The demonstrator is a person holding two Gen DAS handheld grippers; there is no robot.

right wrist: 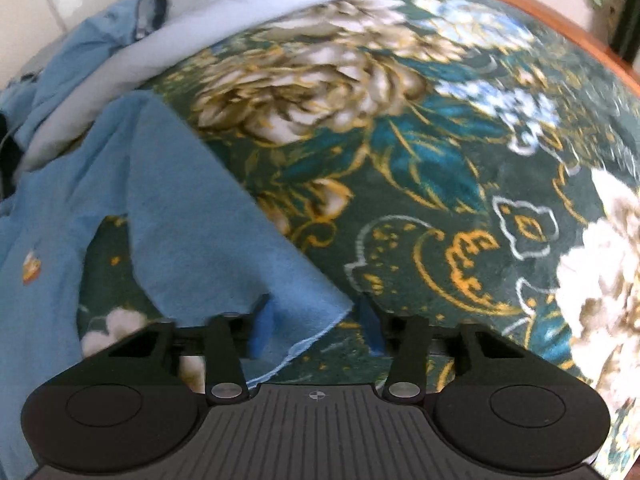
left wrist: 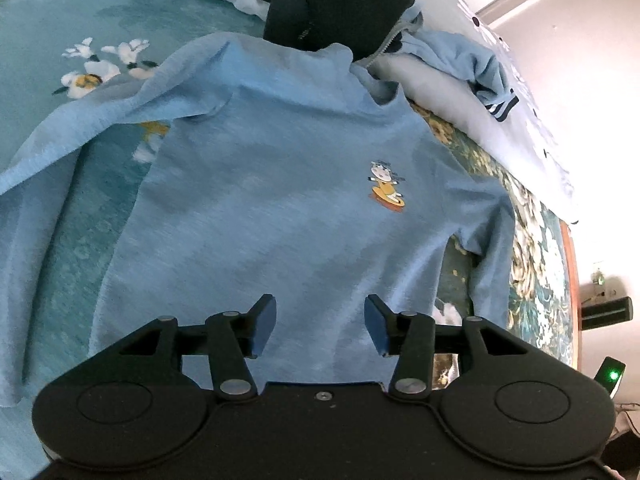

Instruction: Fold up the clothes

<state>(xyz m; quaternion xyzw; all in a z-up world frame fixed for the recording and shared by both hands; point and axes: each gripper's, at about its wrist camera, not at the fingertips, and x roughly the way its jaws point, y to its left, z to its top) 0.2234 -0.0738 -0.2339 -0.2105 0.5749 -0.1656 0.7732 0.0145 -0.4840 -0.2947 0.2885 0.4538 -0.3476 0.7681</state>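
Observation:
A light blue long-sleeved sweatshirt (left wrist: 260,208) with a small cartoon print (left wrist: 386,186) lies front up on a teal floral bedspread (left wrist: 100,208). Its left sleeve (left wrist: 92,112) stretches out to the left. My left gripper (left wrist: 320,326) is open and hovers over the lower hem of the sweatshirt. In the right wrist view the right sleeve (right wrist: 192,216) runs down to its cuff between my fingers. My right gripper (right wrist: 316,330) is open around the cuff end, with the sleeve lying against the left finger.
A black garment (left wrist: 340,4) and a pale grey one (left wrist: 432,92) lie beyond the sweatshirt's collar, with another blue garment with a striped cuff (left wrist: 476,68). The bedspread's flower pattern (right wrist: 400,140) fills the right side. A wooden bed edge (right wrist: 560,16) curves at the far right.

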